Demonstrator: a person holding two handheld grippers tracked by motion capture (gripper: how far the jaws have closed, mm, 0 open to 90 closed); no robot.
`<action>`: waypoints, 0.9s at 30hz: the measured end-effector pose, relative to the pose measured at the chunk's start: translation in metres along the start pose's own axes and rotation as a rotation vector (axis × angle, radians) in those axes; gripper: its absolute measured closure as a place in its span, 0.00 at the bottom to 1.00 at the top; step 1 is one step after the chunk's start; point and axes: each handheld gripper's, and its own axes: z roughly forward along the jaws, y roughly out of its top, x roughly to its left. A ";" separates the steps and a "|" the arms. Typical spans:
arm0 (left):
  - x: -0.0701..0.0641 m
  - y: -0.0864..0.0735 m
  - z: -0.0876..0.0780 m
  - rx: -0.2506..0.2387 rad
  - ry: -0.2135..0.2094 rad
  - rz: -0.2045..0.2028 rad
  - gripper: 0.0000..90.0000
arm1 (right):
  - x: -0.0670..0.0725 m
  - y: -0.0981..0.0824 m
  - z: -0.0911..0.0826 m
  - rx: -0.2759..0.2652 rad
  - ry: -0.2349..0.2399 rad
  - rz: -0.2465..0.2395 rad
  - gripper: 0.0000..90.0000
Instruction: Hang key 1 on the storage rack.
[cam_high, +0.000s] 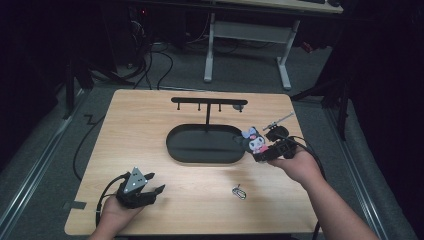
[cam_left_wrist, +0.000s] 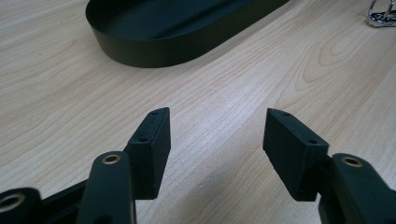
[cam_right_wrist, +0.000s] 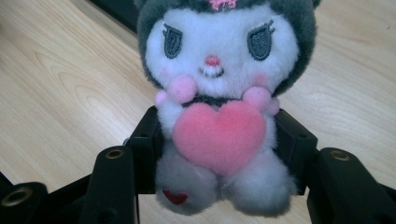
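Held in the right tongs (cam_high: 267, 150): a small plush doll with a dark grey hood, white face and pink felt heart (cam_right_wrist: 219, 107), gripped at the soft body, jaws pressed into the fluff on both sides. Raised above the right part of the light wooden bench (cam_high: 150, 120), just right of the black oval metal tray (cam_high: 205, 144) under the black T-shaped hanging stand with pegs (cam_high: 209, 103). A thin cord or chain (cam_high: 280, 120) sticking up beyond the doll, too small to read clearly.

Left tongs (cam_high: 150, 192) spread wide and empty, low over the near left bench, well apart from the tray.

Risks, judged from here:
- Grip only on squashy stuffing; likely to slide out under a quick swing or a tilt, then drop onto the bench or into the tray.
- Loop probably awkward to hook on a peg with one tool; doll liable to swing and miss.
- Stand perhaps prone to tipping if knocked by the doll or tongs.
- Small silver metal clip (cam_high: 239, 192) lying loose near the front, easily swept off by a forearm.
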 end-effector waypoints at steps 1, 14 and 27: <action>0.000 0.000 0.000 0.001 -0.001 0.000 0.47 | 0.000 0.002 -0.001 -0.002 -0.002 -0.001 0.51; 0.000 0.001 0.001 0.005 -0.007 0.010 0.47 | 0.008 0.029 -0.028 -0.024 -0.015 -0.015 0.51; 0.001 0.002 0.000 -0.006 -0.006 0.006 0.47 | 0.013 0.049 -0.052 -0.052 -0.032 -0.017 0.51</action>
